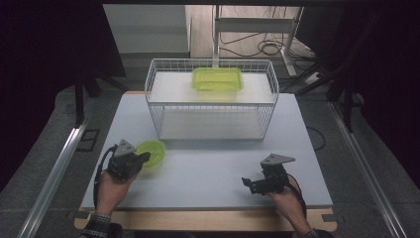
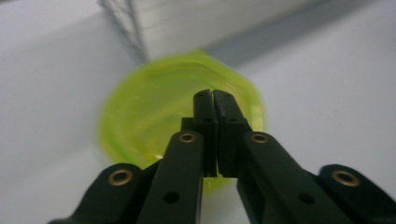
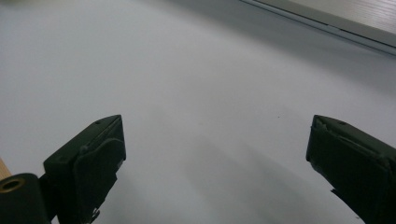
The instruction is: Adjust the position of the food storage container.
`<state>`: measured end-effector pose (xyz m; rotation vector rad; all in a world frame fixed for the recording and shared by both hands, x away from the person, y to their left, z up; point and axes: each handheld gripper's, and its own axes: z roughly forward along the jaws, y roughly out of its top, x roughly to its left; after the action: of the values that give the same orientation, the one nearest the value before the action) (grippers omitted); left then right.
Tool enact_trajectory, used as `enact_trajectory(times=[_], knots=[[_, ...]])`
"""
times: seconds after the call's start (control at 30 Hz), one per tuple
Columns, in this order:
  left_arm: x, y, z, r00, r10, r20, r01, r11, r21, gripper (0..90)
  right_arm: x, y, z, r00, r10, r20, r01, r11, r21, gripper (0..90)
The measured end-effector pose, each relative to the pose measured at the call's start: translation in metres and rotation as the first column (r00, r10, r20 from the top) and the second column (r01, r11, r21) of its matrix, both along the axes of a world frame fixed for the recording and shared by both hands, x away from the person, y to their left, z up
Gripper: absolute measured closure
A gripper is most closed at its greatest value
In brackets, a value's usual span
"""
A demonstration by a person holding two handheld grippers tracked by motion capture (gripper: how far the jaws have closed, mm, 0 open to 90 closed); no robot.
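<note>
Green bowl (image 2: pixel 154 112) blurred; near rim hidden behind jaws, seemingly gripped.

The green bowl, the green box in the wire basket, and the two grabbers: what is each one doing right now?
green bowl: upright on the table, its near rim pinched by the left gripper.
green box: lying flat on the shelf inside the wire basket.
wire basket: standing upright on the table, open at the top.
left gripper: jaws shut on the bowl's rim.
right gripper: jaws wide open, holding nothing, over bare table.
</note>
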<state>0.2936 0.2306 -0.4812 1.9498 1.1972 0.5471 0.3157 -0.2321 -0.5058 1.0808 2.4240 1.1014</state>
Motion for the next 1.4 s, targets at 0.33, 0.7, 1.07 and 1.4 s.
enact_trajectory(times=[0.33,0.7,1.07,1.4], knots=[[0.032,0.035,-0.007,0.9888,0.149,0.008,-0.149,0.9881,0.037,90.0,0.0,0.005,-0.004,0.9998,0.02,-0.009,-0.02,0.999,-0.028,5.2],[0.037,0.038,-0.033,0.9852,0.169,-0.03,-0.168,0.9849,0.043,89.9,0.0,0.009,-0.008,0.9991,0.035,-0.023,-0.037,0.998,-0.057,5.6],[0.031,0.032,-0.03,0.9888,0.146,-0.032,-0.145,0.9892,0.019,89.9,-0.001,0.01,-0.01,0.9985,0.045,-0.03,-0.047,0.996,-0.07,5.7],[0.026,0.033,-0.03,0.9886,0.144,-0.043,-0.144,0.9896,0.001,89.6,-0.001,0.01,-0.01,0.9981,0.05,-0.036,-0.053,0.996,-0.078,5.7]])
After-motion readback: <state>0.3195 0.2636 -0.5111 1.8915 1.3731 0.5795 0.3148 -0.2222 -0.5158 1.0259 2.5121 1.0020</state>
